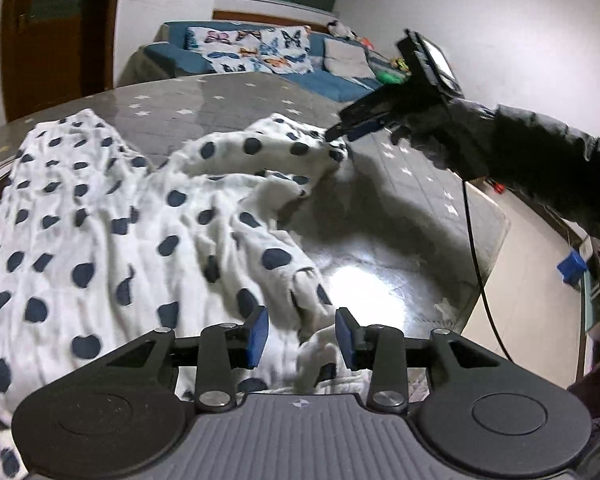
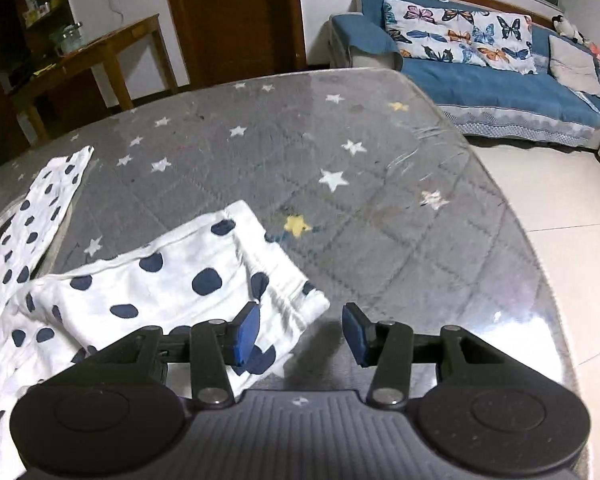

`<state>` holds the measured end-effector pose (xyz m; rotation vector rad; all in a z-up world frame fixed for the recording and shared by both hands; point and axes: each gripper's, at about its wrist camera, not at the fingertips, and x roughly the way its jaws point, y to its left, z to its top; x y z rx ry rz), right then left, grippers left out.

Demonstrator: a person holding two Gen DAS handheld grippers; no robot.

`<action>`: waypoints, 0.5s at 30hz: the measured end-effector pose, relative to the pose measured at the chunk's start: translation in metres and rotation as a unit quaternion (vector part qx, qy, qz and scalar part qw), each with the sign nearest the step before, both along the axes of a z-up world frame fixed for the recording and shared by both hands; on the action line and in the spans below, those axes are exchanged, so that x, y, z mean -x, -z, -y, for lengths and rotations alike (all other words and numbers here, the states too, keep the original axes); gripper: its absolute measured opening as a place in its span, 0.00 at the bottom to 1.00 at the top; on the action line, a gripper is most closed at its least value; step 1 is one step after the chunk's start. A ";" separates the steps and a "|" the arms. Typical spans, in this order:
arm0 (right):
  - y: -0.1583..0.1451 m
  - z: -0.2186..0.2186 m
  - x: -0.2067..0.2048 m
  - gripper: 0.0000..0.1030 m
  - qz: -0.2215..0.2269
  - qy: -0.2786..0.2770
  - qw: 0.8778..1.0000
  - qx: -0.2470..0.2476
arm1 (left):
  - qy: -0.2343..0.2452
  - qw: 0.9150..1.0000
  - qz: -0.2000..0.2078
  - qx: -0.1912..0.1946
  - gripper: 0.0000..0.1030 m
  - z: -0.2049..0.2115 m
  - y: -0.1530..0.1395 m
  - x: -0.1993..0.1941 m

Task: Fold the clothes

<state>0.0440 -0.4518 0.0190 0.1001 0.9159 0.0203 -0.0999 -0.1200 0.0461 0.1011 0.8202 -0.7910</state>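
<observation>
A white garment with dark blue dots point(image 1: 112, 232) lies crumpled on the grey star-patterned table point(image 1: 412, 184). My left gripper point(image 1: 302, 336) is open, its blue pads on either side of a bunched fold near the garment's near edge. My right gripper point(image 1: 338, 133), seen across the table in the left wrist view, touches the garment's far corner. In the right wrist view that gripper point(image 2: 302, 332) is open, with a hemmed corner of the garment point(image 2: 204, 276) lying under and beside its left pad point(image 2: 248, 332). Another part of the garment point(image 2: 40, 208) stretches off to the left.
The table's glossy cover point(image 2: 380, 200) runs right to a rounded edge, with tiled floor point(image 2: 560, 200) beyond. A blue sofa with butterfly cushions point(image 2: 480, 48) stands behind. A wooden side table point(image 2: 100, 52) and door point(image 2: 236, 16) are at the back left. A black cable point(image 1: 476, 260) hangs from my right gripper.
</observation>
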 end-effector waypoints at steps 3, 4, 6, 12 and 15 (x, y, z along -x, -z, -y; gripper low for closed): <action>0.003 -0.008 -0.002 0.30 0.006 -0.007 1.000 0.018 | 0.006 1.000 -0.010 -0.009 0.36 0.006 0.007 -0.004; 0.003 -0.012 -0.004 0.25 0.009 -0.011 1.000 0.024 | 0.007 1.000 -0.014 -0.011 0.29 0.007 0.010 -0.004; 0.001 -0.017 -0.011 0.15 0.013 -0.012 0.999 0.034 | 0.011 1.000 -0.024 -0.014 0.21 0.007 0.014 -0.004; -0.023 -0.033 -0.032 0.08 0.076 -0.007 0.989 0.126 | 0.047 0.998 -0.049 0.013 0.11 0.009 0.013 -0.004; -0.037 -0.034 -0.044 0.08 0.105 0.010 0.983 0.148 | 0.075 0.995 -0.066 0.028 0.09 0.016 0.016 -0.002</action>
